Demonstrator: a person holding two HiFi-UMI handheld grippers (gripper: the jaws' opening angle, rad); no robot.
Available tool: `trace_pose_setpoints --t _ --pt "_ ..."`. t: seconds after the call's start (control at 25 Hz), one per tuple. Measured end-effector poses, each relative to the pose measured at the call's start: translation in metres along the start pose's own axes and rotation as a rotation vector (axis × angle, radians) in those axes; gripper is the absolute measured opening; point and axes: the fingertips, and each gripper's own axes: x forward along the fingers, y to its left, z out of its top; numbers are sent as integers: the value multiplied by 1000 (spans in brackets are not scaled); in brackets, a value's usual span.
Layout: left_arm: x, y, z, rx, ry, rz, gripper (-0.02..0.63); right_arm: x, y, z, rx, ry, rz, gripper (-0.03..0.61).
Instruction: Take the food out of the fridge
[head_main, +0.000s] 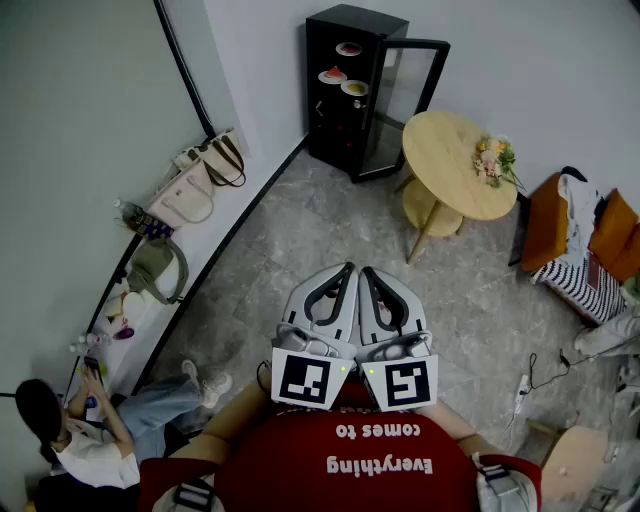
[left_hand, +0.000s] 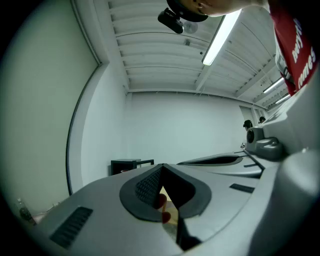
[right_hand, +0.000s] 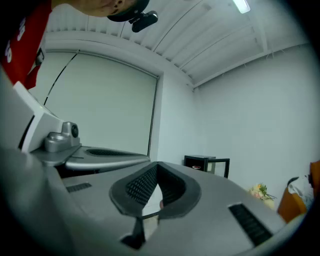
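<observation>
1. At the bottom centre of the head view, the left tool (head_main: 345, 275) and the right tool (head_main: 370, 275) are held just beside each other in front of a red shirt (head_main: 350, 460). Both are level and point toward the upper part of the frame.
2. The left tool is clenched. In its own view the ribbed pads meet at the tip and nothing sits between them.
3. The right tool is clenched too. Its pads are pressed together and hold nothing.
4. A black fridge (head_main: 345, 22) stands against the wall at the top centre of the head view, well apart from both tools. Its glass door (head_main: 405, 100) is swung open to the right.
5. The food is inside the fridge, on its shelves: a plate (head_main: 349, 48) on top, a second plate (head_main: 333, 75) below it to the left, and a bowl (head_main: 354, 88) just beside that one.
6. A round wooden worktop (head_main: 450, 150) stands just right of the open door, with a bunch of flowers (head_main: 495, 160) near its right edge.
7. Bags (head_main: 190, 190) lie along the wall at the left.
8. A person (head_main: 90, 430) sits on the floor at the lower left.
</observation>
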Motion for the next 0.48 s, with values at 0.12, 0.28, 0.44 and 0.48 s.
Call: trace_pose_setpoints --t 0.12,0.28,0.44,0.48 --pt "-12 9 -1 -3 5 6 3 2 15 1 -1 7 7 9" --pt "-31 30 -11 -35 10 21 3 10 42 -7 -6 26 21 9" --pt "-48 50 -22 -40 16 18 3 19 68 -16 7 33 20 9" --pt "-52 56 -23 -35 16 17 3 22 75 -17 19 34 20 9"
